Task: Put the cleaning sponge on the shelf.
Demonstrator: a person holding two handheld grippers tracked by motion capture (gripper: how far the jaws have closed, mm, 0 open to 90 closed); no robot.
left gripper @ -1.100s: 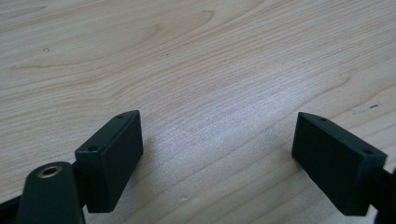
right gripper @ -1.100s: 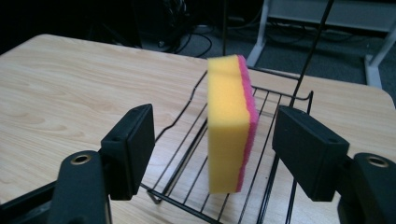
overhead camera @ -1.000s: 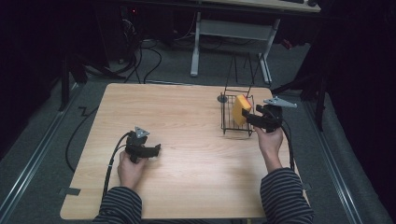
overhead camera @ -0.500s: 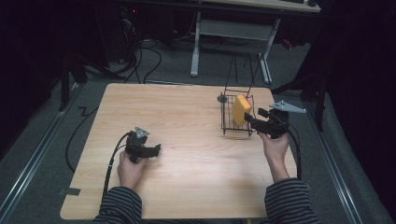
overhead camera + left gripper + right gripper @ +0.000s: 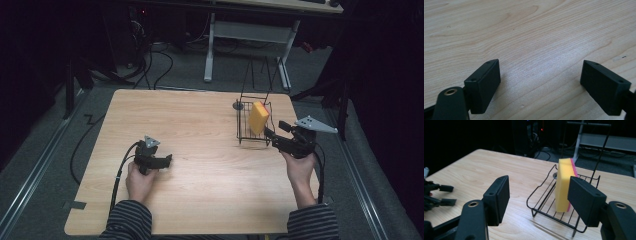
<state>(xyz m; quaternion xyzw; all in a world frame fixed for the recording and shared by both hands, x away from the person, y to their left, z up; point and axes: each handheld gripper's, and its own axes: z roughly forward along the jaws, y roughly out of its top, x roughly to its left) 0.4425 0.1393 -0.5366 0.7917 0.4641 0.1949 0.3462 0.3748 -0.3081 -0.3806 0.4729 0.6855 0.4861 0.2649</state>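
Your right gripper (image 5: 270, 135) sits just off the near right corner of the black wire rack (image 5: 243, 135), which stands on the far right part of the wooden table (image 5: 200, 200). The yellow sponge (image 5: 258, 117) with its pink backing stands upright on edge inside that rack, leaning toward the rack's far side. In the right gripper view the sponge (image 5: 564, 185) rises beyond the jaws, close to the right-hand jaw and partly hidden by it, but it is farther off than the tips, not between them. Those jaws stand apart with only table and the rack's near rim (image 5: 554, 216) in the gap; they have just been closing a little, and nothing is gripped.

Your left gripper (image 5: 165, 161) rests low over the near left part of the table, well apart from the rack and the sponge. In the left gripper view its jaws are spread wide, with bare wood grain (image 5: 536, 50) between them and nothing held.
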